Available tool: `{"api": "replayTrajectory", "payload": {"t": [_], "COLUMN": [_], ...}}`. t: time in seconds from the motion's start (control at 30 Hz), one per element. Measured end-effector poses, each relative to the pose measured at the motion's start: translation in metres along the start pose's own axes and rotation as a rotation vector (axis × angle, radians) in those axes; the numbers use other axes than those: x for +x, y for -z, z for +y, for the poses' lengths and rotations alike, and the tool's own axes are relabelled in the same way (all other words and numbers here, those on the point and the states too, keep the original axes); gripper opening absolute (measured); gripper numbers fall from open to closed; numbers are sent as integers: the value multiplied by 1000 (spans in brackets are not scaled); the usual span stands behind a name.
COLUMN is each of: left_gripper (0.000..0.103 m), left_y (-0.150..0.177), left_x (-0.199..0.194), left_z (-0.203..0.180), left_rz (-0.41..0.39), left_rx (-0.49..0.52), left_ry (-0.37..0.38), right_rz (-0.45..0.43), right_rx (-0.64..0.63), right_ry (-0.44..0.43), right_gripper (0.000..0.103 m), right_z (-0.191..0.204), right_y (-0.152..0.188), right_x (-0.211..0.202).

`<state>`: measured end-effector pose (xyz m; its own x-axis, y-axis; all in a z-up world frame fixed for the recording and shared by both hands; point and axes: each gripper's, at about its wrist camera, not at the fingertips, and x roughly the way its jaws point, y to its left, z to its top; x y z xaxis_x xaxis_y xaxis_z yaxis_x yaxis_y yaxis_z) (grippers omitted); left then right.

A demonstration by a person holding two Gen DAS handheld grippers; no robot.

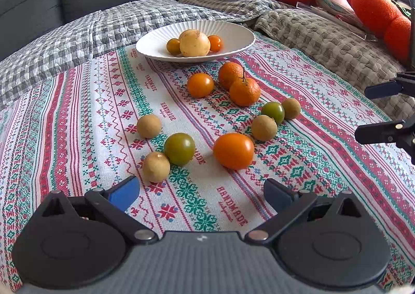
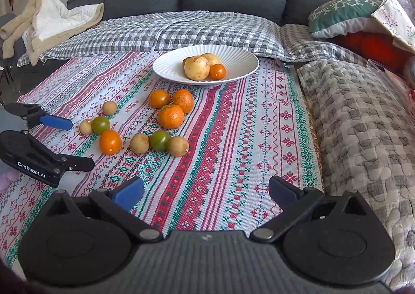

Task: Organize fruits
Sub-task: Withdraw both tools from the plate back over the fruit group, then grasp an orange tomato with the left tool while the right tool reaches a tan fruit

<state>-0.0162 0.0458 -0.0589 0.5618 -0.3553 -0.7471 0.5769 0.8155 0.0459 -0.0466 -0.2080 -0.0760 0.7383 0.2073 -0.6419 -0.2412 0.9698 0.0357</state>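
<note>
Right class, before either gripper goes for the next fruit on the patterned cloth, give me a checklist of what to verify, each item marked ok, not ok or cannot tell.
1. Left gripper jaws open and empty: ok.
2. Right gripper jaws open and empty: ok.
3. White ribbed plate has spare room beside its fruit: ok.
4. Large orange tomato stands apart from its neighbours, free to grasp: ok.
5. Two stemmed mandarins separate enough to lift singly: not ok, they touch.
6. Ripeness or softness of the green tomato: cannot tell.
</note>
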Motion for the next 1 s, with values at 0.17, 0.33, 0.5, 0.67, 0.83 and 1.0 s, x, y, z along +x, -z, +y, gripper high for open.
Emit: {"api": "replayTrajectory", "payload": {"t": [0.17, 0.33, 0.5, 0.67, 0.83, 1.0], "left_gripper": [95, 75, 59, 40, 32, 31], "left_y": [-3, -10, -17, -20, -22, -21], "left_x": [3, 8, 12, 14, 15, 13], "left_z": [-8, -12, -12, -10, -7, -5], "left_rz": [-13, -25, -30, -24, -6, 12], "left_rx": [0, -26, -46, -59, -72, -79], "left_ry": [24, 66, 77, 81, 73, 76], "right_rz": [26, 27, 21, 31, 43, 56], "right_rx": [-19, -1, 24, 16, -3, -21], "right_ry": [6, 5, -5, -10, -19, -22], "right_gripper": [103, 103, 102, 101, 94, 80], "right_z": [3, 1, 0, 3, 8, 12], "right_y": [1, -6, -13, -15, -18, -21], "right_x": [12, 20, 27, 33, 40, 47]}}
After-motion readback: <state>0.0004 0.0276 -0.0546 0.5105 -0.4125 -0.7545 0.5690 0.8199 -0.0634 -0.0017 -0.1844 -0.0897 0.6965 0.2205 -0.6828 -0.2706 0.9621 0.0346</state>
